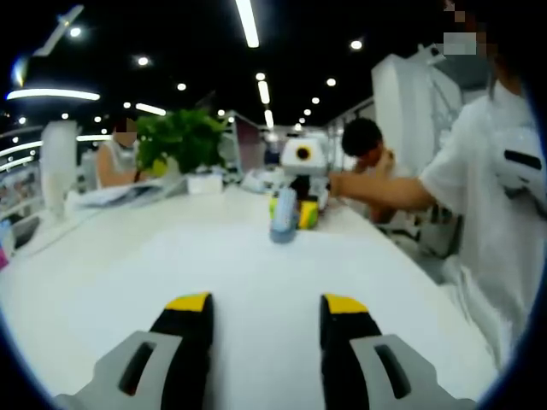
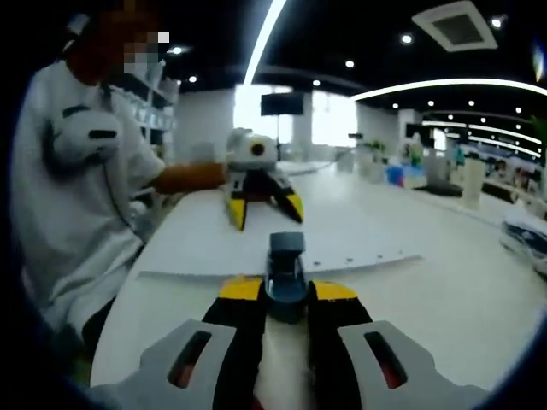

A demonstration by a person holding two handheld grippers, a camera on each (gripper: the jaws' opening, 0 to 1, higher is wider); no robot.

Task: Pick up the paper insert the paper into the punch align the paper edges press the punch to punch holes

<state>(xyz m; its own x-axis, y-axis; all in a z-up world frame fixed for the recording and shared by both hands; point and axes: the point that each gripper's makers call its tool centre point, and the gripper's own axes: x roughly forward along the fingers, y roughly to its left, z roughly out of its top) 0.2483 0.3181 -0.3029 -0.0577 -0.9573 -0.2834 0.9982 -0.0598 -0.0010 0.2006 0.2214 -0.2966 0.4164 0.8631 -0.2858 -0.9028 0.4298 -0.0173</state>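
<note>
A white paper sheet (image 2: 248, 239) lies flat on the white table (image 2: 461, 290), with a row of small holes along its near edge. At that edge stands a blue-grey hole punch (image 2: 286, 266), and my right gripper (image 2: 288, 290) is shut on it, one yellow-tipped jaw on each side. In the left gripper view the punch (image 1: 283, 215) shows across the paper (image 1: 256, 256), held by the right gripper (image 1: 299, 209). My left gripper (image 1: 267, 303) hovers open over the near part of the sheet, holding nothing. It appears from the far side as the left gripper (image 2: 265, 209), jaws spread above the paper.
The person (image 1: 496, 171) holding the grippers stands at the table's side edge. A potted plant (image 1: 179, 141), papers and small boxes sit at the far end, where other people (image 1: 367, 145) sit. Bottles and items (image 2: 470, 184) line the table's other side.
</note>
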